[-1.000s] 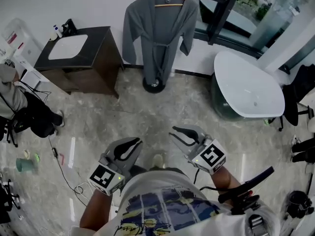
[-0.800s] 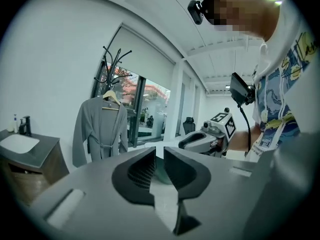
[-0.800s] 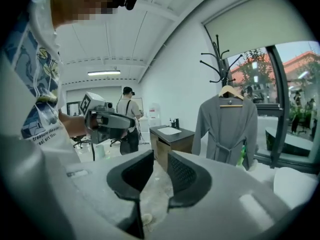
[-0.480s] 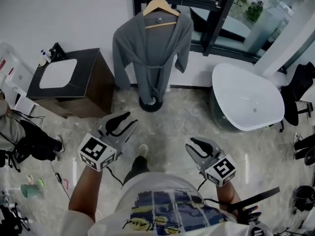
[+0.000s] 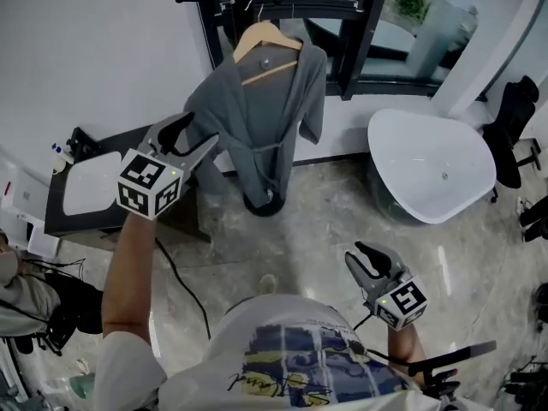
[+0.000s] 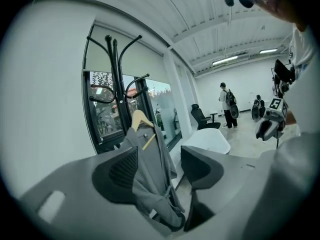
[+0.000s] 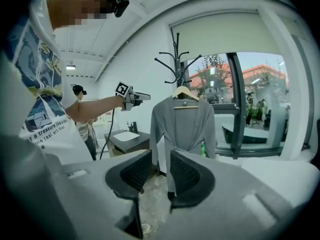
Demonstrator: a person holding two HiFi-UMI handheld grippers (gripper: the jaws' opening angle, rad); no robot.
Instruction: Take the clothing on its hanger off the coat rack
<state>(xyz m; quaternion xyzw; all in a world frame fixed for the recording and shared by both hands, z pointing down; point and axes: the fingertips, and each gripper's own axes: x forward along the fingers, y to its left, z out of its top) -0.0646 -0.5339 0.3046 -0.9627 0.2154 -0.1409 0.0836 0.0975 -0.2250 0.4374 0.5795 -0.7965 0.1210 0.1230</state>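
Observation:
A grey robe [image 5: 265, 118] hangs on a wooden hanger [image 5: 267, 37] hooked over a black coat rack [image 5: 257, 2] by the window. My left gripper [image 5: 195, 135] is raised at arm's length just left of the robe's sleeve, apart from it. Its jaws are opening, with nothing between them. In the left gripper view the robe [image 6: 152, 174] and hanger [image 6: 142, 121] show beyond the jaws. My right gripper [image 5: 370, 268] hangs low by my body with its jaws opening, also empty. It faces the robe [image 7: 182, 124] from a distance.
A dark vanity with a white sink [image 5: 86, 187] stands left of the rack. A white bathtub [image 5: 432, 165] sits to the right, with a black office chair [image 5: 514, 118] beyond it. A cable [image 5: 184, 285] trails over the marble floor. People [image 6: 227, 104] stand far back in the room.
My left gripper has risen from waist height up beside the robe and its jaws have spread. My right gripper has sunk lower and to the right. I have come closer to the rack.

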